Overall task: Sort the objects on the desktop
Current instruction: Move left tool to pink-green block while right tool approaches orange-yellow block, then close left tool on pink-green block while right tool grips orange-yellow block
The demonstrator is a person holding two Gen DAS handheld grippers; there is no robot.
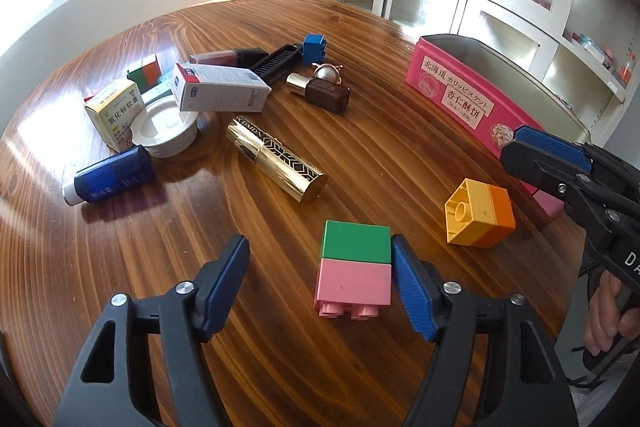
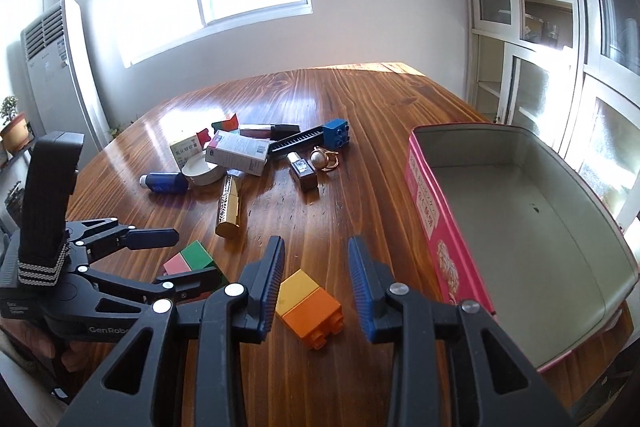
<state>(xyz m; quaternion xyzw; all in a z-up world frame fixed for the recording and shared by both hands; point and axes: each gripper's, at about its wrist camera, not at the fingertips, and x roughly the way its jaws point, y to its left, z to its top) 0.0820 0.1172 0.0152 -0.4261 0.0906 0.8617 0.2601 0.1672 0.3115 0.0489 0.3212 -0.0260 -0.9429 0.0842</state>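
The pink rectangular metal tin (image 2: 520, 211) with Japanese lettering on its side stands on the brown wooden table (image 2: 360, 115) without a lid, and its grey inside holds nothing except one small dark speck. In the right wrist view this tin is at about 3 o'clock from the right gripper (image 2: 316, 279). The jaws of the right gripper stand apart and grasp nothing; the yellow and orange toy brick block (image 2: 310, 301) lies on the table between them, near the left pad, and I cannot tell if it touches this pad. In the left wrist view the left gripper (image 1: 320, 279) has wide jaws that are not clenched. The green and pink toy brick block (image 1: 355, 267) lies on the table between them; its right side is against the right pad or just beside it, while the left pad is well apart from it. At about 11 o'clock from this block lie a gold lipstick tube (image 1: 276, 159), a white round lid (image 1: 164, 131), some small medicine boxes (image 1: 220, 87) and a blue toy brick (image 1: 314, 49).
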